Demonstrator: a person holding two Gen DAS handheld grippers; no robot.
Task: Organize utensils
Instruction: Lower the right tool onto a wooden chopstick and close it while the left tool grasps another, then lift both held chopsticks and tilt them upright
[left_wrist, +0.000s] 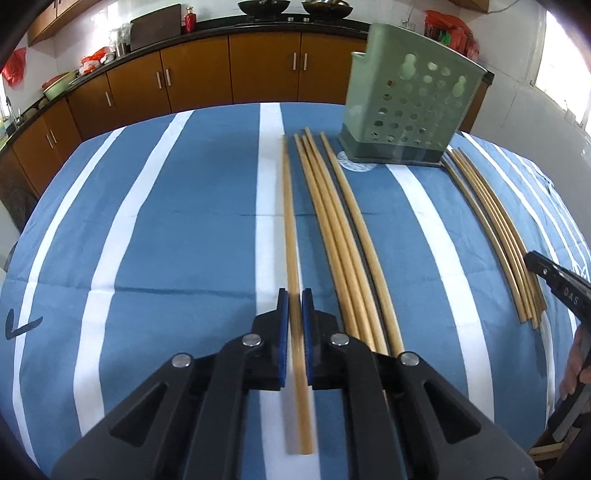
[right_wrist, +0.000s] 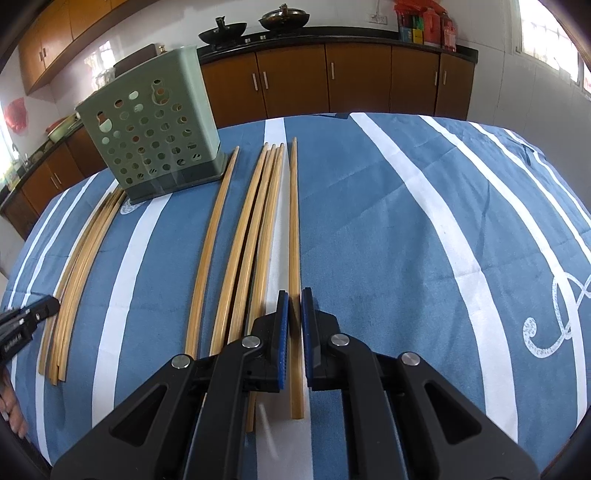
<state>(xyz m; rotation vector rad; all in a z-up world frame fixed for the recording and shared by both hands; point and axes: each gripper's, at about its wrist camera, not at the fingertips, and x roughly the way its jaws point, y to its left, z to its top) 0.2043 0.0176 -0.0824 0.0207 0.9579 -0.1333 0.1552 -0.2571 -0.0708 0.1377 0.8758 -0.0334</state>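
Observation:
A green perforated utensil holder (left_wrist: 410, 110) (right_wrist: 155, 136) stands upright at the far side of the table. Bamboo chopsticks lie in two sets on either side of it. My left gripper (left_wrist: 295, 295) is shut on the leftmost chopstick (left_wrist: 290, 221), which runs lengthwise between the blue pads; several more chopsticks (left_wrist: 332, 221) lie just to its right. My right gripper (right_wrist: 294, 295) is shut on the rightmost chopstick (right_wrist: 294, 221), with several others (right_wrist: 251, 240) to its left. Each gripper shows at the other view's edge, the right gripper (left_wrist: 535, 260) and the left gripper (right_wrist: 48, 306).
A blue tablecloth with white stripes (left_wrist: 184, 221) covers the table. Brown kitchen cabinets (left_wrist: 258, 70) and a dark counter with woks run behind it. A hand (left_wrist: 576, 369) shows at the right edge of the left wrist view.

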